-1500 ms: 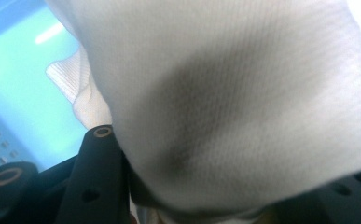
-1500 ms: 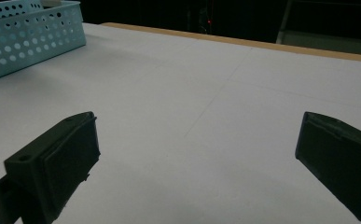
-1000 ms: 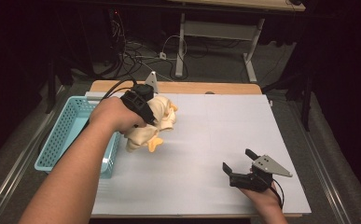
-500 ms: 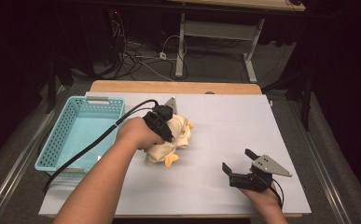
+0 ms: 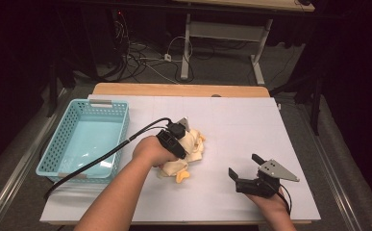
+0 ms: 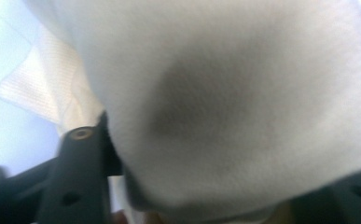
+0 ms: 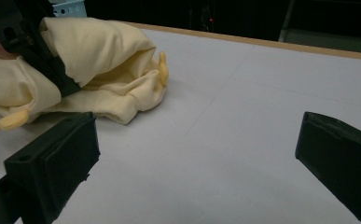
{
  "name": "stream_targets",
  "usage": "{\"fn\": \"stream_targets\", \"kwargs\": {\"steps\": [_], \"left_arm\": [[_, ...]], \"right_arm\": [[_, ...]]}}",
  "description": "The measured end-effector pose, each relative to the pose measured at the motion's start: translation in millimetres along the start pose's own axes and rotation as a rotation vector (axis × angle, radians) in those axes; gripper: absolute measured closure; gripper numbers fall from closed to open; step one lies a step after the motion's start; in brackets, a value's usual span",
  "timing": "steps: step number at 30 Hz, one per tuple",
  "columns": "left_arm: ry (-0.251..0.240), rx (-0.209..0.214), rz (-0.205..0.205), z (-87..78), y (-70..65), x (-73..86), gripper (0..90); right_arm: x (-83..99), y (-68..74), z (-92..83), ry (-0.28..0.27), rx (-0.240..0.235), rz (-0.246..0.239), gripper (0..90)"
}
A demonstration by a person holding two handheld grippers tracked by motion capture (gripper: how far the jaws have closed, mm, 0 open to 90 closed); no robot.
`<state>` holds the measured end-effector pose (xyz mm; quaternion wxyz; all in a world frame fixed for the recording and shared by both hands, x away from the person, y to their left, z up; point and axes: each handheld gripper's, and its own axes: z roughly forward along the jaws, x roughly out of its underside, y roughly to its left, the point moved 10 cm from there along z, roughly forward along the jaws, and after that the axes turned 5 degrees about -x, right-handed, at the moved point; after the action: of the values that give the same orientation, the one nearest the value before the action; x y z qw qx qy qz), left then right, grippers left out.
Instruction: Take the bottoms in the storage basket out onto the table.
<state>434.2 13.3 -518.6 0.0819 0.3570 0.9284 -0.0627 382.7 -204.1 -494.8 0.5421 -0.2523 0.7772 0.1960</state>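
A crumpled pale yellow garment (image 5: pixel 192 153) lies near the middle of the white table (image 5: pixel 251 120). My left gripper (image 5: pixel 185 148) is shut on it from above, the hand just left of the cloth. In the left gripper view the cream cloth (image 6: pixel 225 93) is pressed close between the two black jaws of the left gripper (image 6: pixel 215 191). My right gripper (image 5: pixel 244 166) rests open near the front right of the table, apart from the garment. The right gripper view has its jaws (image 7: pixel 197 172) spread wide over bare table, the garment (image 7: pixel 99 70) beyond at left with the left gripper (image 7: pixel 38 51) on it.
A light blue plastic basket (image 5: pixel 99 103) stands at the table's left side, nothing visible inside. A black cable (image 5: pixel 106 156) trails from the left gripper across the basket's near corner. Dark floor, cables and a desk frame (image 5: pixel 222 33) lie beyond the far edge.
The left gripper has carried the garment rightwards and nearer, from beside the basket to the table's middle. The right gripper has stayed where it was, open.
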Motion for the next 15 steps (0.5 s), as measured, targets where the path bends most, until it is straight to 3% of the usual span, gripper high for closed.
{"fn": "stream_targets", "kwargs": {"steps": [4,7,10,15], "left_arm": [[0.028,-0.005,0.012,-2.4,0.1,4.1,22.3],[0.019,-0.017,0.033,-9.1,-0.8,8.6,12.8],[0.013,-0.008,0.031,-17.7,-0.7,16.0,0.0],[-0.024,0.014,0.017,-33.5,3.3,34.7,0.0]], "right_arm": [[0.0,0.7,-0.4,0.000,0.000,-0.002,0.3],[-0.2,0.5,-0.5,0.000,0.001,0.000,0.3],[-0.5,0.2,0.3,-0.001,0.001,0.000,0.2],[-1.1,1.1,2.9,0.001,-0.002,0.002,0.3]]}}
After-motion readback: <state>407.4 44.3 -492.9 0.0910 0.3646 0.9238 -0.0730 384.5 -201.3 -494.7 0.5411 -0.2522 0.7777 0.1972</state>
